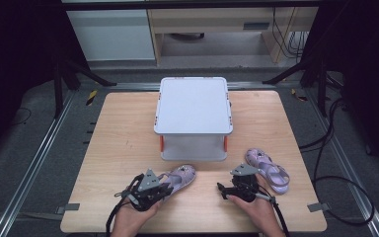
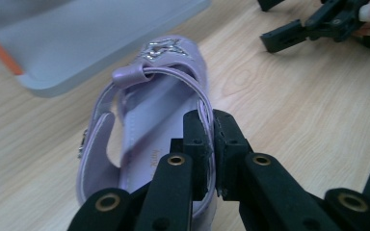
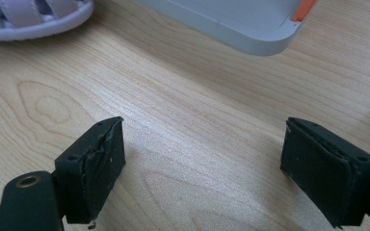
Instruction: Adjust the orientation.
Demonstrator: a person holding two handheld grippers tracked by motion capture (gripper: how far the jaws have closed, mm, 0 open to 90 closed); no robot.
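Lilac straps mark the sandal (image 2: 139, 139) that the left gripper (image 2: 211, 144) has clenched: in the left gripper view the two black jaws pinch the thin heel strap between them, pads pressed tight on it. From above, this sandal (image 1: 180, 176) lies at about seven o'clock from the grey lidded box (image 1: 193, 114), toe pointing toward two o'clock, with the left gripper (image 1: 150, 190) over its heel end. Whether the sole rests fully on the wooden table (image 1: 118, 148) I cannot quite tell, since the gripper body covers the heel.

At about five o'clock from the box lies the second sandal (image 1: 269, 170), apart from both tools. The right gripper (image 1: 234, 187) sits just beside it, at its eight o'clock, held by the person's right hand (image 1: 259, 210). In the right gripper view its jaws stand wide apart over bare wood, nothing between the pads (image 3: 96, 168); the second sandal's edge (image 3: 33, 19) shows at eleven o'clock and a corner of the box (image 3: 250, 29) at one o'clock.
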